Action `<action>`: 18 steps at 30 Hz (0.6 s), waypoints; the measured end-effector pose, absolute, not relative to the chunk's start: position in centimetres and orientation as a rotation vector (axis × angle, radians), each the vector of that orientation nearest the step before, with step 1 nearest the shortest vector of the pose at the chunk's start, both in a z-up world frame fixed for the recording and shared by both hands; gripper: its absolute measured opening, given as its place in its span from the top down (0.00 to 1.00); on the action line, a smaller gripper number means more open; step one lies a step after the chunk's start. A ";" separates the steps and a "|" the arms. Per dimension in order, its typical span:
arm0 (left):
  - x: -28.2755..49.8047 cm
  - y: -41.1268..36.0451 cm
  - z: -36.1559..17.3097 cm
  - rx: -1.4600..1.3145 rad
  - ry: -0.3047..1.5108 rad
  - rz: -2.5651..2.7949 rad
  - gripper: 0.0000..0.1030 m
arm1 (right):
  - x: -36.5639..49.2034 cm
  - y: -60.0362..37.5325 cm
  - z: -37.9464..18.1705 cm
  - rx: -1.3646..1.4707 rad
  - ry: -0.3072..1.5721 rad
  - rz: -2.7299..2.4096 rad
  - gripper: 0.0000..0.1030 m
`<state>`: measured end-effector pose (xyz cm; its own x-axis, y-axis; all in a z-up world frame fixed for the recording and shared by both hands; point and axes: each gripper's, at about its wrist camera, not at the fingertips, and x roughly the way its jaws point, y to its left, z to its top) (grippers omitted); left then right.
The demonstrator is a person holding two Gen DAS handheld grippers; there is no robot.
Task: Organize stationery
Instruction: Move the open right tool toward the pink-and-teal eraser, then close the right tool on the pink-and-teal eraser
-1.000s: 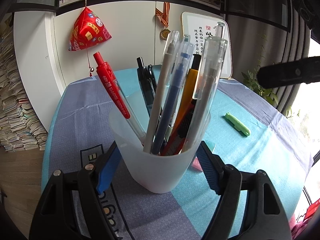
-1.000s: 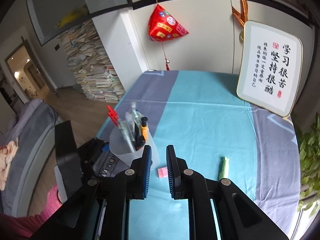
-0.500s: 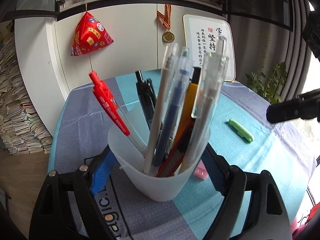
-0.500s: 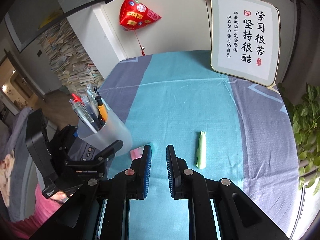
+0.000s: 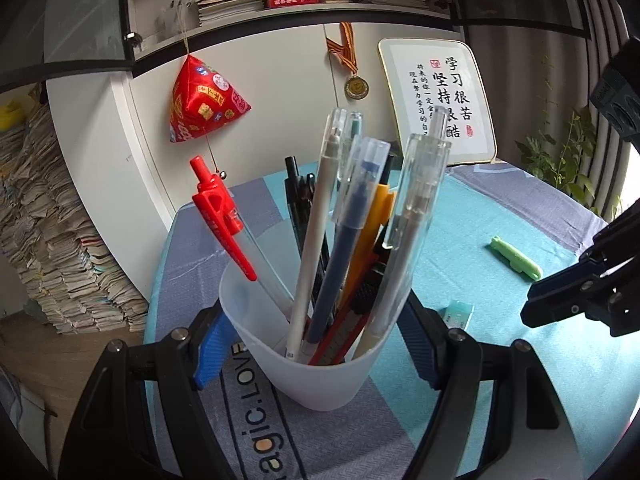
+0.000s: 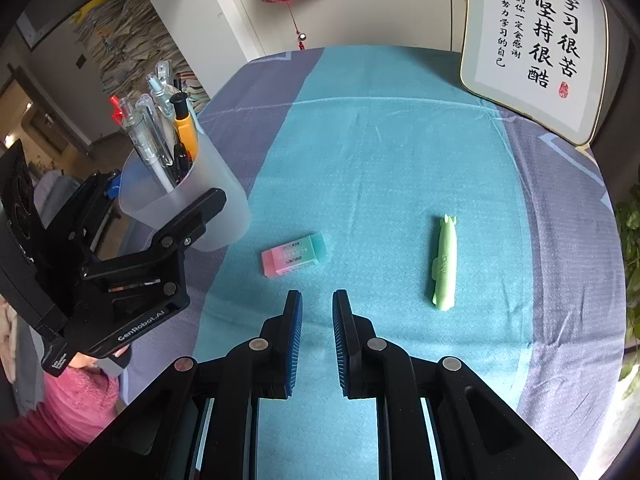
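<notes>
Blue ribbed pads on your left gripper (image 5: 316, 344) pinch the frosted translucent plastic pen cup (image 5: 308, 344) from both sides; those jaws have just been closing, and the cup sits firmly between them, crowded with pens, a red clip-top pen (image 5: 220, 216) leaning out to its left. Your right gripper (image 6: 316, 336) has its jaws nearly pressed together with nothing between them, and it has dropped closer to the striped teal-and-grey tablecloth (image 6: 380, 152) since a second ago, tipping further downward.

Just ahead of its tips, slightly left, lies the pink-and-green block eraser (image 6: 294, 255), flat on the teal band, near the cup's base but apart from it. Off to the right, well apart from the eraser, lies the pale green pen-shaped plastic piece (image 6: 443, 264), pointing toward the far edge, where a framed calligraphy board (image 6: 532, 44) leans at the far right corner.

With the cup steadied and the free gripper lowered over the loose items, you look set to collect the eraser next; you will need to spread those jaws first.
</notes>
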<state>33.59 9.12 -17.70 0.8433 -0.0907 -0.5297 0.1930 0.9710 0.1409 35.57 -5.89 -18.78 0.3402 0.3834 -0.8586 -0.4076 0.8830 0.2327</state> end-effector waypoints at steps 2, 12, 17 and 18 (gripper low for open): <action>33.8 10.2 -17.7 0.156 0.559 -0.142 0.28 | 35.8 -5.8 -18.9 -0.024 1.116 0.513 0.86; 32.7 10.9 -18.2 0.107 0.536 -0.145 0.28 | 37.3 -4.6 -19.8 0.008 1.163 0.504 0.85; 33.0 11.8 -18.2 0.062 0.543 -0.162 0.28 | 38.3 -4.0 -20.4 0.044 1.205 0.458 0.85; 33.0 11.9 -18.2 0.051 0.545 -0.165 0.28 | 38.7 -4.1 -20.6 0.069 1.220 0.447 0.85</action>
